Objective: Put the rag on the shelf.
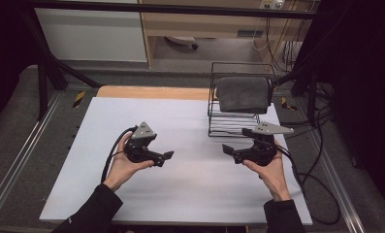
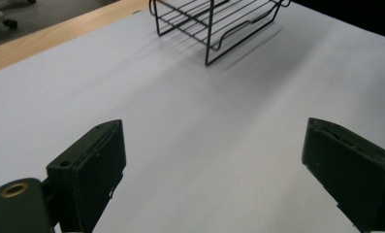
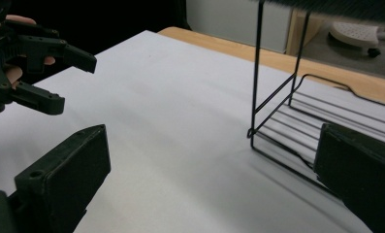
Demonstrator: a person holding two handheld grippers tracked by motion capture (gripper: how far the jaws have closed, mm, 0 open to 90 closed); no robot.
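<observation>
A grey folded towel [image 1: 243, 94] lies draped over the top of a black wire rack [image 1: 231, 121] at the back right of the white table [image 1: 180, 194]. My left gripper [image 1: 168, 156] hovers over the table's middle left, pointing right, open with nothing between its jaws. My right gripper [image 1: 227, 149] sits in front of the rack, pointing left, open and empty too. In the left gripper view the black pads [image 2: 95, 170] stand wide apart over bare table, with the rack [image 2: 214, 22] ahead. The right gripper view shows the rack [image 3: 287, 116] close by and the left gripper [image 3: 66, 80] across the table.
A wooden strip [image 1: 151, 92] borders the table's far edge. Black cables [image 1: 316, 184] trail off the right side. Dark frame posts [image 1: 44, 73] stand at the back left, and a cabinet [image 1: 90, 34] lies beyond.
</observation>
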